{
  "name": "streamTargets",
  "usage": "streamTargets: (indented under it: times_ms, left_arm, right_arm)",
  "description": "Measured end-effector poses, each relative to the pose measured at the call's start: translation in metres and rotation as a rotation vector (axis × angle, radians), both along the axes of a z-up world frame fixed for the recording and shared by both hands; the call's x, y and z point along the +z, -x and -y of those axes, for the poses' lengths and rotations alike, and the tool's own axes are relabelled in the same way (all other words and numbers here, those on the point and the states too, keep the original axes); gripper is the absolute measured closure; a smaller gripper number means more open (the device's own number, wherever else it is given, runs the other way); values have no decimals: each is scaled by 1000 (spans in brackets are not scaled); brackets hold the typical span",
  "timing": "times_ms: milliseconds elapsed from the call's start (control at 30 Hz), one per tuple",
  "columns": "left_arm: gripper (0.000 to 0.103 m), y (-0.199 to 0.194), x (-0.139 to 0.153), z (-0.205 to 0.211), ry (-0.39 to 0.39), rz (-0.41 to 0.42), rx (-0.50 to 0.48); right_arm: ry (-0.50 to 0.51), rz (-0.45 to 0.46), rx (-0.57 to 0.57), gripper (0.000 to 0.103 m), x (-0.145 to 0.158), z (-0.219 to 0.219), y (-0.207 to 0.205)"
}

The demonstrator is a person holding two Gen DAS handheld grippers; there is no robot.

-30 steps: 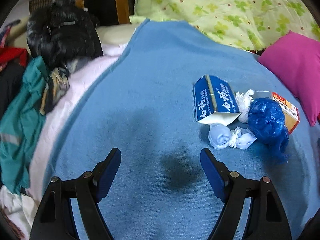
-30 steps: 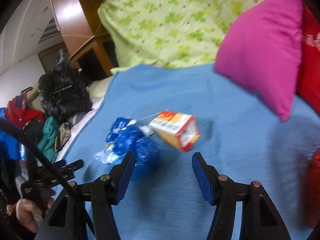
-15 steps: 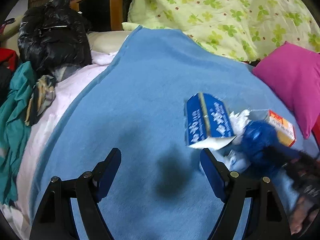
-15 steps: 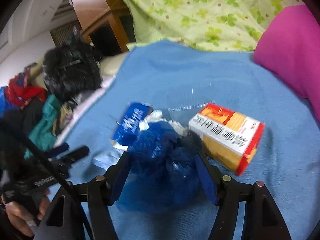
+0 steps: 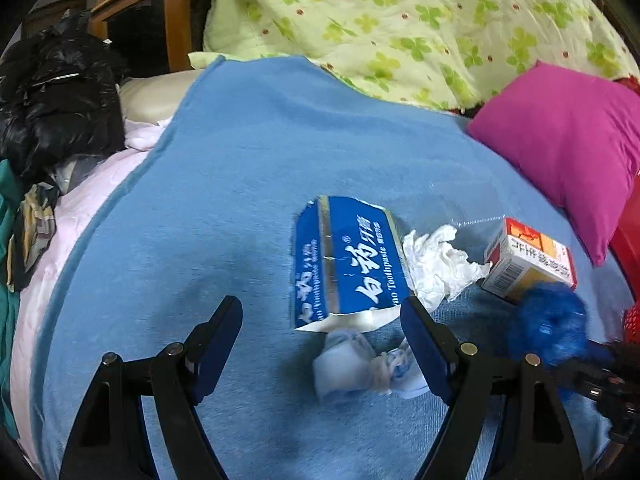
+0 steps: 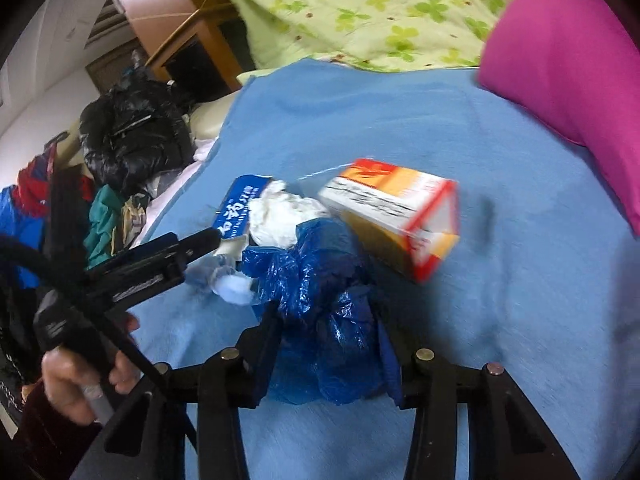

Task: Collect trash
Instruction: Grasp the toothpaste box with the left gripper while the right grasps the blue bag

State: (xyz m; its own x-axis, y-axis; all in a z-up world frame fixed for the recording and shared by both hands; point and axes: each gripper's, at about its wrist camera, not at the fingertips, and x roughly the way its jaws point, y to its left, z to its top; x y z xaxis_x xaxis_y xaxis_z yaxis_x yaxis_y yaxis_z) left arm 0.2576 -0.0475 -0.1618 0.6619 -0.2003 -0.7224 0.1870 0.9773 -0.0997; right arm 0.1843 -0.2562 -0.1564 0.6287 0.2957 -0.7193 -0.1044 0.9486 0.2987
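Trash lies on a blue blanket [image 5: 240,160]: a blue toothpaste box [image 5: 344,264], a white crumpled tissue [image 5: 438,264], a pale blue wad [image 5: 360,364], and an orange-and-white carton [image 5: 528,260]. My left gripper [image 5: 322,334] is open, its right finger beside the toothpaste box and over the wad. My right gripper [image 6: 326,340] is shut on a crumpled blue plastic bag [image 6: 320,280], just in front of the carton [image 6: 396,212] and tissue [image 6: 280,212]. The bag shows blurred at the right of the left wrist view [image 5: 548,324].
A magenta pillow [image 5: 568,140] and a green clover-print quilt [image 5: 400,20] lie at the back right. A black jacket [image 5: 56,96] and heaped clothes sit at the left edge, with a wooden cabinet [image 5: 148,12] behind.
My right gripper moved in over the blue plastic bag and closed on it. My left gripper moved closer to the toothpaste box and the pale blue wad.
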Motion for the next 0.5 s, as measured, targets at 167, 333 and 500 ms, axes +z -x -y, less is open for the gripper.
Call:
streamTargets:
  times_ms: [167, 333, 500]
  left_arm:
    - [21, -12, -8, 16, -10, -51, -2]
    - [21, -19, -10, 28, -18, -66, 7]
    - [21, -35, -17, 15, 24, -103, 69]
  right_arm:
    - [-46, -18, -35, 56, 0, 24, 16]
    - [-43, -7, -49, 56, 1, 33, 26]
    - [-60, -2, -62, 56, 3, 39, 30]
